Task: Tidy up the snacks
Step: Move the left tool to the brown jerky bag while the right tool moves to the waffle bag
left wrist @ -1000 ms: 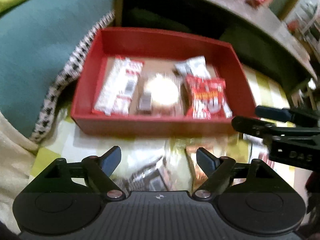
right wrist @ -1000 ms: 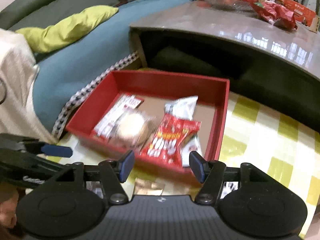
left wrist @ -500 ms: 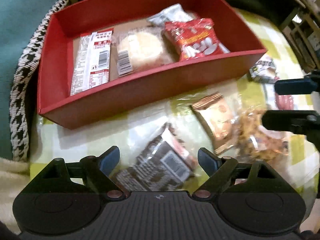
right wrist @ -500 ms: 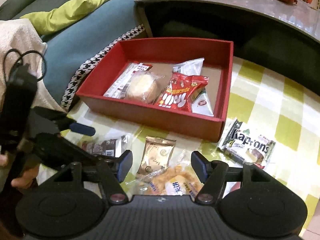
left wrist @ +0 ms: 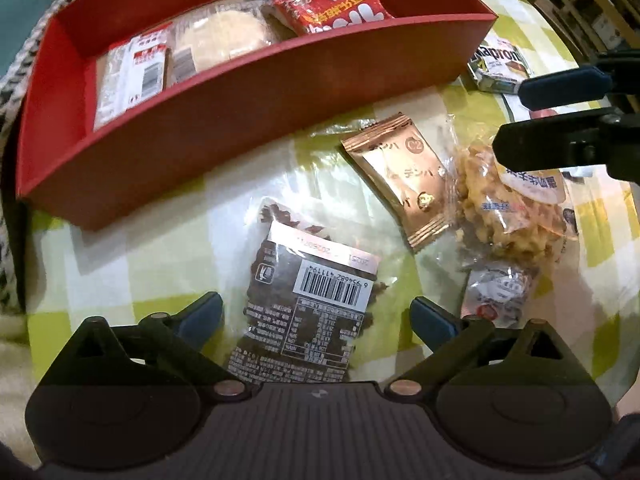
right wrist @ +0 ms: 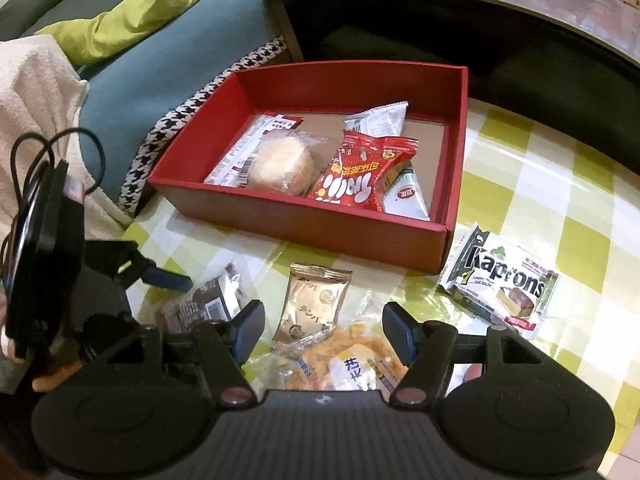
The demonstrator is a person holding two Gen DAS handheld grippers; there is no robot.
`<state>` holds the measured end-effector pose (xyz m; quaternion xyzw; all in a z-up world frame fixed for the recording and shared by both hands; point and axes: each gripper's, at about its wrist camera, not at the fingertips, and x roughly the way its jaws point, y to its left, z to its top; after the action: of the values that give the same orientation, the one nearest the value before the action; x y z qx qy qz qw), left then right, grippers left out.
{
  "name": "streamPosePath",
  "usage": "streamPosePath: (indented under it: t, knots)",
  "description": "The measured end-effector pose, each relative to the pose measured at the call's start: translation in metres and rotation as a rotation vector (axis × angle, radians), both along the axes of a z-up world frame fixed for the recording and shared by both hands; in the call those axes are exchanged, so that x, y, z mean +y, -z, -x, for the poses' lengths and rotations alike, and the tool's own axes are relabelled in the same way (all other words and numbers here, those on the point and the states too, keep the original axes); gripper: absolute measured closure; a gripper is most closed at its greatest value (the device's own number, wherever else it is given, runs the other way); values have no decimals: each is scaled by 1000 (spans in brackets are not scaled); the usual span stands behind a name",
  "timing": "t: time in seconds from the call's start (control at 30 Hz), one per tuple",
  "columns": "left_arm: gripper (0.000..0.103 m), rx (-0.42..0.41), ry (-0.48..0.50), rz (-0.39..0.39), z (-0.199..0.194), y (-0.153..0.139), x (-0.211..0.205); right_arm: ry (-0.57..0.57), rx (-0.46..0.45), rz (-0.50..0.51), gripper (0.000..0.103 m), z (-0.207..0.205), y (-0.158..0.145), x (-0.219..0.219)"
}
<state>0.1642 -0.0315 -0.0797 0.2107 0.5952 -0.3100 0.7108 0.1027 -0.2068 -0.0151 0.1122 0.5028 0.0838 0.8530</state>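
A dark brown snack packet (left wrist: 312, 300) with a barcode label lies on the checked cloth between the fingers of my left gripper (left wrist: 316, 314). Its jaws are opening and the pads do not press on the packet. In the right wrist view the left gripper (right wrist: 176, 303) straddles the same packet (right wrist: 212, 304). My right gripper (right wrist: 324, 322) hangs open over a yellow crispy snack bag (right wrist: 348, 364) and a copper sachet (right wrist: 312, 308). From the left wrist, the right gripper (left wrist: 510, 118) is above that bag (left wrist: 504, 216). The red box (right wrist: 320, 232) holds several packets.
A Kaprons packet (right wrist: 500, 284) lies right of the box. A small red-and-white packet (left wrist: 496, 292) lies near the yellow bag. Behind the box are a teal sofa cushion (right wrist: 160, 60) with houndstooth trim and a low dark table (right wrist: 440, 12). A cream blanket (right wrist: 36, 92) is at the left.
My left gripper has come down over the dark packet, rolled, and spread its jaws wider. The right view swung from the box to the loose snacks, then held still.
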Motion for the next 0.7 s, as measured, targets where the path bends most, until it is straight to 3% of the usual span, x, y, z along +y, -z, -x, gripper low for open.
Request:
streamPosePath:
  t: [0.3, 0.43, 0.53, 0.6, 0.67, 0.7]
  knots:
    - [10, -66, -115, -74, 22, 3, -8, 54, 1, -18, 30, 28, -5, -19]
    - [28, -64, -214, -59, 32, -5, 0, 78, 1, -26, 30, 38, -7, -26]
    - [33, -18, -294, -37, 43, -6, 12, 99, 11, -34, 30, 44, -5, -30]
    - [31, -9, -308, -40, 50, -4, 20, 123, 17, -34, 30, 48, -3, -35]
    - [20, -17, -311, -50, 56, -2, 22, 151, 24, -43, 30, 53, -1, -41]
    - [10, -21, -315, -61, 57, 2, 24, 163, 28, -48, 29, 55, -1, -44]
